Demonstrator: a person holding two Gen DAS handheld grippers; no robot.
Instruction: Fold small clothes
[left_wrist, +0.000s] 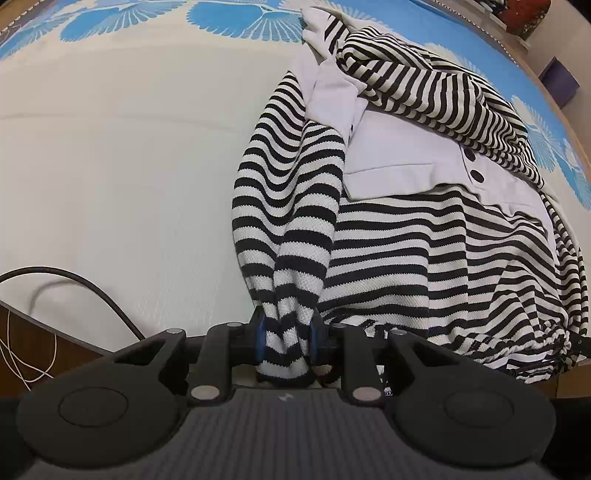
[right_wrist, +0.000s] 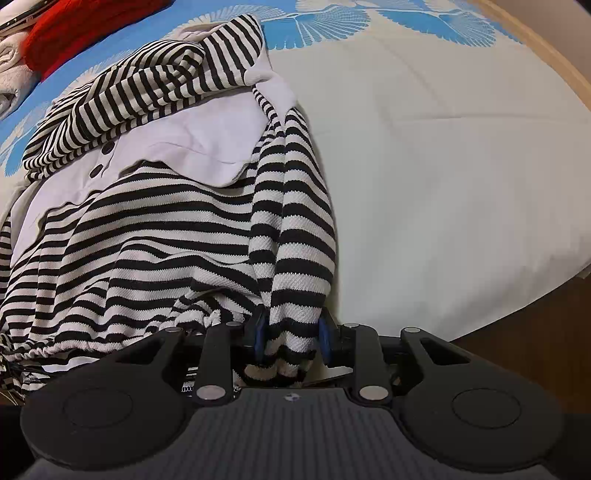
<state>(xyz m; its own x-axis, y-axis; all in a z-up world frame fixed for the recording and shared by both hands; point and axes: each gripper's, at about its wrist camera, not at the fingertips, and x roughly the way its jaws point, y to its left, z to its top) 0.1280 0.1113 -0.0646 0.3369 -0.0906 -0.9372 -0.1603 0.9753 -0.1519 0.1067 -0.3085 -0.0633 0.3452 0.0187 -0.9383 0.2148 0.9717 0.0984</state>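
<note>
Striped top lies on the near part of the bed, white collar toward the far side. Left hand-held gripper is clamped on a bunched striped sleeve at the top's left edge. Right hand-held gripper is clamped on the bunched sleeve at its right edge. Red cloth lies far left.

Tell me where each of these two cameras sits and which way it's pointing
Left wrist: sits behind the left gripper, facing forward and down across the patterned bedsheet; its black linkage shows, fingers shut on a striped fold of the striped collared top.
Right wrist: sits behind the right gripper, facing the same way; linkage shows, fingers shut on another striped fold, a red garment far left.
Shared: the top's white collar with dark buttons, and the bedsheet.
</note>
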